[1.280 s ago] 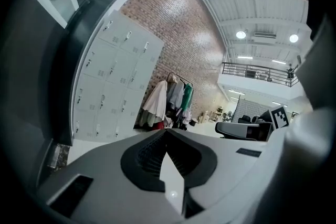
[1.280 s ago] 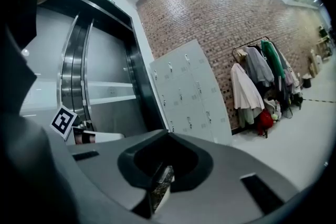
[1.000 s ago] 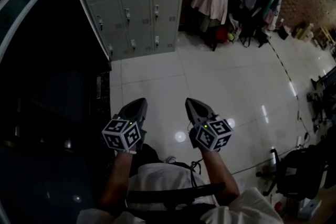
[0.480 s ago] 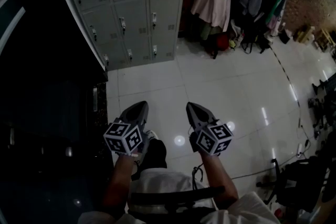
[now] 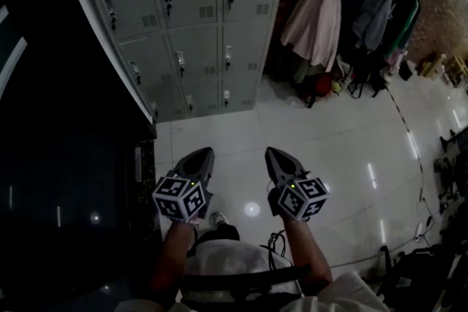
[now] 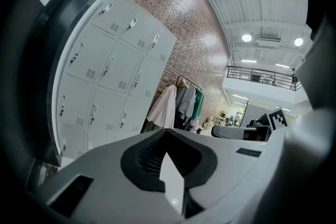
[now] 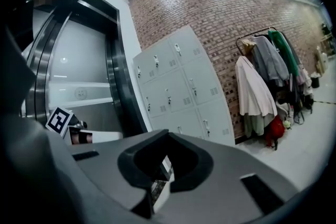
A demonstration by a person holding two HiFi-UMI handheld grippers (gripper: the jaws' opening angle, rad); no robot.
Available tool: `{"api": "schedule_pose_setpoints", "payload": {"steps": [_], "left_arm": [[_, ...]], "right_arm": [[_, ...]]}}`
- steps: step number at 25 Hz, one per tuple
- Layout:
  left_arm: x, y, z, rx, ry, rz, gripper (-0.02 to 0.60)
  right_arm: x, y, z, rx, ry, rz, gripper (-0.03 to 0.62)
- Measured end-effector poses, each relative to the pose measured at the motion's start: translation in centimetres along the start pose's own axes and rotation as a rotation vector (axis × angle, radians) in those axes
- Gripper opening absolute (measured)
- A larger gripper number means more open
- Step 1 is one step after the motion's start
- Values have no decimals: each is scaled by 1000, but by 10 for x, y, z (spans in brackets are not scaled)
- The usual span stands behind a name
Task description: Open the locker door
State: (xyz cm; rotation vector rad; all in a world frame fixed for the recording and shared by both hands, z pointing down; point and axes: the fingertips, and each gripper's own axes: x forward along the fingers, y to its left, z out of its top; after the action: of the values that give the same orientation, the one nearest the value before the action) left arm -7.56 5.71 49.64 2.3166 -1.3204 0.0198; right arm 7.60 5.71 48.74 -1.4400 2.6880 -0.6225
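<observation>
left claw [image 5: 200,154]: pressed together, empty | right claw [image 5: 273,153]: pressed together, empty | lockers [image 5: 194,25]: upper centre, doors closed, well apart from claws

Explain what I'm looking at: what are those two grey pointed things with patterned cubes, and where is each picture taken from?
There is no robot arm: a person holds a two-jaw gripper in each hand. The head view looks down from the person's head at the left gripper and right gripper, side by side above the tiled floor; the patterned cube on each is part of it. The other two pictures come from a camera riding on each gripper, looking along its jaws. Both pairs of jaws are together, holding nothing. Ahead stand the grey lockers, doors closed and untouched, with a rack of coats to their right.
</observation>
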Motion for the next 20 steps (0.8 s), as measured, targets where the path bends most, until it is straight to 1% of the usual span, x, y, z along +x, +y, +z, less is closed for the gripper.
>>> {"api": "schedule_pose_setpoints", "payload": {"steps": [6,11,15,19,20], "left_arm": [[39,46,35,7,2,18,-3],[78,71,57,19,5,21,-3],[118,90,77,18,-8,28,-3],[165,116,101,20,-19,57,-3],[177,121,109,17,-26,67,-3]], "right_arm": [[71,-11,20,-10,5,4,3],[119,-32,37,-14,-3,10,3],[166,-60,60,-33,-15,19,3],[224,-94,95,-67,-32,55,6],[239,-102,104,-76,-34,67,24]]}}
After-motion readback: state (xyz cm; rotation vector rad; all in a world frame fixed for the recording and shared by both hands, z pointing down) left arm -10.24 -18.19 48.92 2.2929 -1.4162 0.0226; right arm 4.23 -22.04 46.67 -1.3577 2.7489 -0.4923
